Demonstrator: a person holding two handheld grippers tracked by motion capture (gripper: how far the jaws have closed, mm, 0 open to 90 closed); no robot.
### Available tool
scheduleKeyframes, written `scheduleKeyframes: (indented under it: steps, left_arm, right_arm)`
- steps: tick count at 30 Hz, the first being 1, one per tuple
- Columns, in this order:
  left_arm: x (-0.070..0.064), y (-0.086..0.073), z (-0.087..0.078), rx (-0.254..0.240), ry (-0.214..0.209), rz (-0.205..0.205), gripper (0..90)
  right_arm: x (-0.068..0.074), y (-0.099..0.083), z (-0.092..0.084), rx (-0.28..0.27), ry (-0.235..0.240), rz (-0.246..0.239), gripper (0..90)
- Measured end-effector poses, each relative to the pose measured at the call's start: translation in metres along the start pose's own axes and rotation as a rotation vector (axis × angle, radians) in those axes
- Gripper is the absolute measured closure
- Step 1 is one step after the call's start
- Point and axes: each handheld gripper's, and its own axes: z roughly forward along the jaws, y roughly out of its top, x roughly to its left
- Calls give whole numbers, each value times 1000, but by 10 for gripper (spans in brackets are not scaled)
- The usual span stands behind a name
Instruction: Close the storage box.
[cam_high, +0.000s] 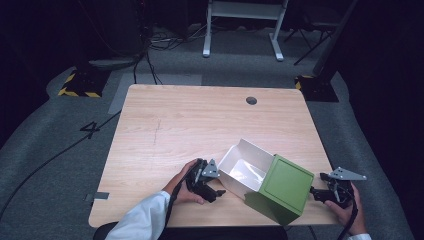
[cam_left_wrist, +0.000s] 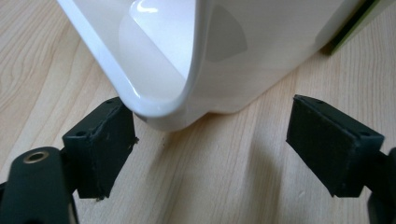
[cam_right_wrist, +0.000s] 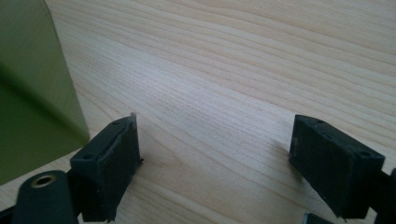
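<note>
White tray (cam_left_wrist: 196, 60), half slid out of its green sleeve (cam_high: 282, 190), lies just ahead of the left gripper (cam_left_wrist: 210, 149), whose jaws stand apart, gripping nothing. Right gripper (cam_right_wrist: 215, 163) waits released beside the sleeve on the tabletop (cam_high: 175, 120). Judged next: pinch the tray's rim squarely.

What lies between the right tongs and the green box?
Nothing: between the right tongs and the green box the right gripper view shows bare wooden table. The high view shows the same short gap.

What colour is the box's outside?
Green, with a white inside; the box shows best in the high view.
</note>
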Motion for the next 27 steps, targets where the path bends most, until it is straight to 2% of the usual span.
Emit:
scheduleKeyframes:
  steps: [2,4,11,14,18,20,23,24,25,27]
  left_arm:
    - [0,0,0,9,4,8,154]
    - [1,0,0,1,-5,-2,157]
    - [0,5,2,14,-2,-1,158]
    - [-2,9,5,26,24,9,155]
    - [0,9,5,23,21,1,177]
    - [1,9,0,-4,32,-4,173]
    - [3,10,-8,-47,28,-23,175]
    - [3,10,-8,-47,28,-23,176]
    - [4,11,-10,-70,14,-32,180]
    - [3,12,-11,-68,11,-25,178]
  right_arm:
    - [0,0,0,0,0,1,161]
    - [0,0,0,1,0,0,161]
    - [0,0,0,0,0,1,161]
    - [0,0,0,0,0,0,161]
    - [0,0,0,0,0,1,161]
    - [0,0,0,0,0,1,161]
    - [0,0,0,0,0,-1,161]
    - [0,0,0,0,1,0,161]
    - [0,0,0,0,0,-1,161]
    - [0,0,0,0,1,0,161]
